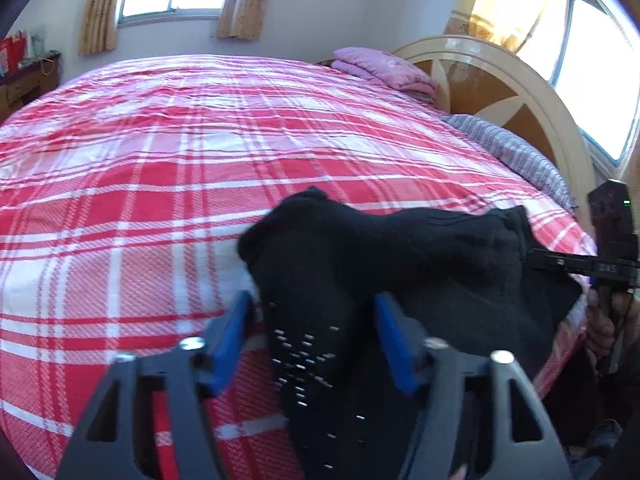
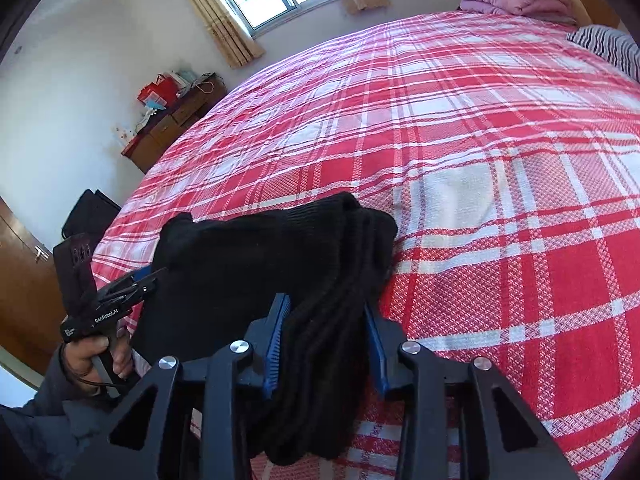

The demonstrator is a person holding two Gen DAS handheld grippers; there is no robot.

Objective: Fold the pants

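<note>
Black knit pants [image 1: 400, 264] lie bunched on the near edge of a red and white plaid bed [image 1: 160, 184]. My left gripper [image 1: 312, 320] has its blue pads [image 1: 232, 332] on either side of a pant part with small shiny studs; the cloth fills the gap. My right gripper [image 2: 326, 320] has its blue pads [image 2: 276, 336] around a thick ribbed fold of the pants [image 2: 248, 264]. Each gripper shows in the other view, at the pants' far end: the right one [image 1: 560, 264], the left one [image 2: 140, 280].
A folded pink quilt [image 1: 384, 68] and a striped pillow [image 1: 516, 148] lie at the headboard [image 1: 520, 92] end. A wooden dresser [image 2: 172, 124] with red bags stands by the far wall. A black bag [image 2: 88, 216] sits on the floor beside the bed.
</note>
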